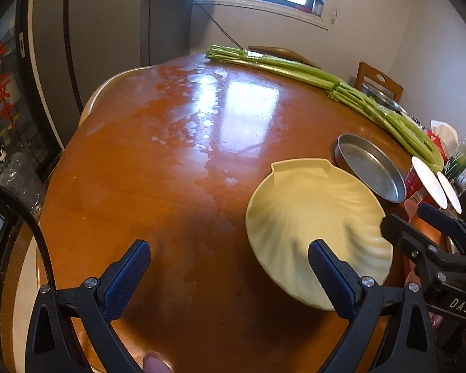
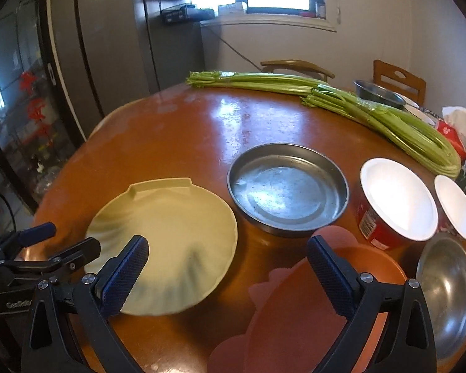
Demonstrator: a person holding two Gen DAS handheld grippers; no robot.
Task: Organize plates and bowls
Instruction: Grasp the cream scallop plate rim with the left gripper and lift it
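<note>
A pale yellow shell-shaped plate [image 1: 313,214] [image 2: 174,233] lies on the round brown table [image 1: 171,171]. My left gripper [image 1: 228,248] [image 2: 69,237] is open just left of the plate; its right finger overlaps the plate's near rim and nothing is held. Beyond the plate sits a shallow round metal pan [image 1: 371,171] [image 2: 287,189]. My right gripper [image 2: 228,242] [image 1: 407,216] is open above the gap between the yellow plate and a pink shell-shaped plate [image 2: 295,317]. Two red bowls with white insides [image 2: 397,199] [image 2: 455,208] and a steel bowl [image 2: 447,292] stand at the right.
Long celery stalks [image 2: 341,96] [image 1: 326,80] lie across the far side of the table. Another steel bowl [image 2: 379,94], a red tissue box [image 2: 450,133] and wooden chairs [image 2: 399,79] are at the back right. A fridge [image 2: 108,46] stands behind on the left.
</note>
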